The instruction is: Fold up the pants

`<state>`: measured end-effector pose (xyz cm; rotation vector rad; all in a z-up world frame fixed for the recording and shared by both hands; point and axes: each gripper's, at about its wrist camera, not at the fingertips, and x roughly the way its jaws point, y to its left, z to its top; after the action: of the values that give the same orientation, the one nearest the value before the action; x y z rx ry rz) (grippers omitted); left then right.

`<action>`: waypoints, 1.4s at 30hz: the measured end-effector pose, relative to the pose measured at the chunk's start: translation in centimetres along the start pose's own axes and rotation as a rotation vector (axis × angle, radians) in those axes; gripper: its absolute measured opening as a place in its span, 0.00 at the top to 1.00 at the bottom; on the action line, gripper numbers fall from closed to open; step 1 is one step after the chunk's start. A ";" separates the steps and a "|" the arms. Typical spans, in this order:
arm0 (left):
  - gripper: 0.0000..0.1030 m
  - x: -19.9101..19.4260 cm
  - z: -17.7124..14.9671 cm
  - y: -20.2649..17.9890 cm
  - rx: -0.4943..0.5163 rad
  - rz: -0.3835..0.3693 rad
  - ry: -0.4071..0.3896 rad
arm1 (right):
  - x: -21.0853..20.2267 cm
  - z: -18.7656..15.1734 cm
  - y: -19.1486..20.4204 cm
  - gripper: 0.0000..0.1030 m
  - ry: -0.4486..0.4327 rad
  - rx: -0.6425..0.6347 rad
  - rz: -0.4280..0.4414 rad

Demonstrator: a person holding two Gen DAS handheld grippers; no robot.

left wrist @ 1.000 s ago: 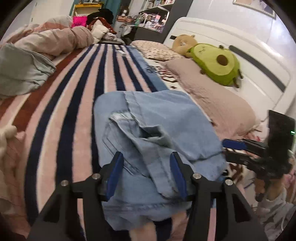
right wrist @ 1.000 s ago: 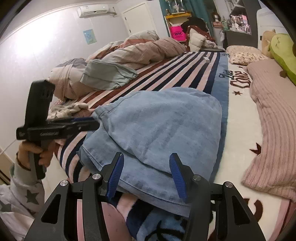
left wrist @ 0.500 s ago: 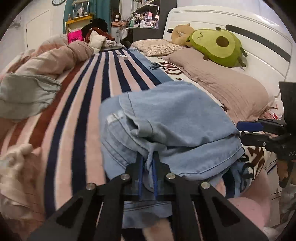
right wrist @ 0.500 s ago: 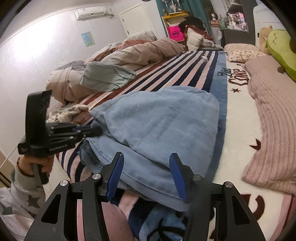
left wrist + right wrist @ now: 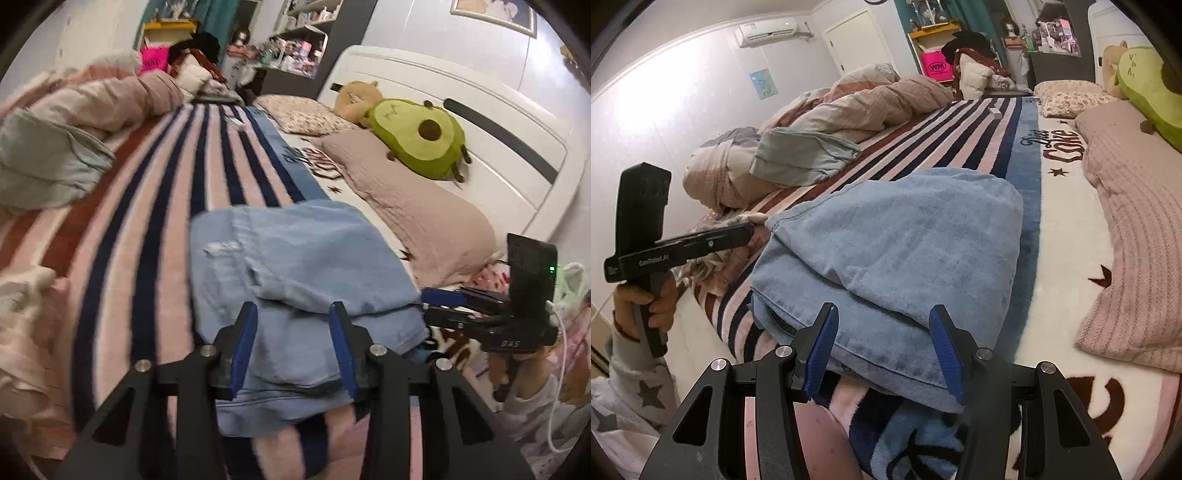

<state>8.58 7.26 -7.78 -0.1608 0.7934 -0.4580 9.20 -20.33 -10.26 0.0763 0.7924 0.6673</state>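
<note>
Denim pants point(image 5: 295, 266) lie folded into a compact light-blue stack on the near end of a striped blanket point(image 5: 155, 192) spread across a bed, with the top layer draped over the lower ones and a small white label showing on the left side. The left gripper point(image 5: 293, 343) hovers at the stack's near edge, its blue-padded jaws having just been opening — now moderately apart, with denim seen between them but neither pad pressing on it. The right gripper point(image 5: 884, 349) sits at the near right corner of the pants, jaws moderately wide, the folded hem showing in the gap, not clamped. A hand point(image 5: 646, 299) in a star-print sleeve holds the left gripper's handle. Far right — an avocado plush point(image 5: 421, 138) rests against the white headboard point(image 5: 480, 110), on a long pink pillow point(image 5: 417, 206). A grey-green garment point(image 5: 801, 157) and rumpled duvet point(image 5: 864, 103) lie far left.
</note>
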 end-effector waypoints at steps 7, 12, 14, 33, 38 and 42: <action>0.59 4.3 0.3 0.9 -0.127 -0.008 0.043 | -0.2 -0.2 0.1 0.55 0.001 -0.007 0.015; 0.59 5.2 1.5 2.1 -0.209 0.004 -0.020 | 0.1 -0.3 -0.7 0.55 -0.002 0.019 0.029; 0.72 5.6 2.0 2.1 -0.223 0.037 -0.049 | 0.1 -0.2 -1.0 0.55 -0.005 0.029 0.033; 0.93 2.0 -2.9 1.0 -0.164 0.164 -0.075 | -0.3 -0.6 -2.2 0.54 0.005 0.064 -0.006; 0.86 2.7 -3.6 1.8 -0.189 0.126 -0.048 | 0.6 -1.1 -3.0 0.49 0.051 0.079 -0.050; 0.45 0.6 -2.6 1.5 -0.145 0.211 -0.123 | 0.3 -0.7 -3.6 0.44 0.043 0.091 -0.063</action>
<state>7.54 8.44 -10.44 -0.2348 0.7141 -0.1890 10.73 -23.20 -12.05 0.1198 0.8635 0.5745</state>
